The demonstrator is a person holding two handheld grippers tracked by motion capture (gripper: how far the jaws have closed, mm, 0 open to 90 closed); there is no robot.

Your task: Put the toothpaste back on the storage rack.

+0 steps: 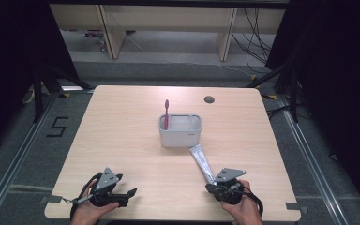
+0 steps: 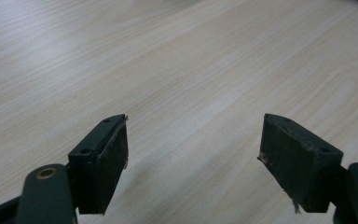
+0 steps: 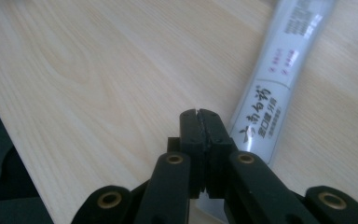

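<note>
High view above the near table (image 1: 136, 154) edge, facing forward; both gripper views close, perhaps angled down at tabletop.

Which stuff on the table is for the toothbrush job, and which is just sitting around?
Probably for the job:
toothpaste tube, beside the shut right gripper
grey holder
pink toothbrush, standing in the holder
open left gripper

Just there:
round hole in the table
the "5" floor mark

A pale wooden table (image 1: 122, 140) with a round cable hole (image 1: 209, 99) — beyond it, what looks like trailing cables (image 1: 255, 42).
</note>
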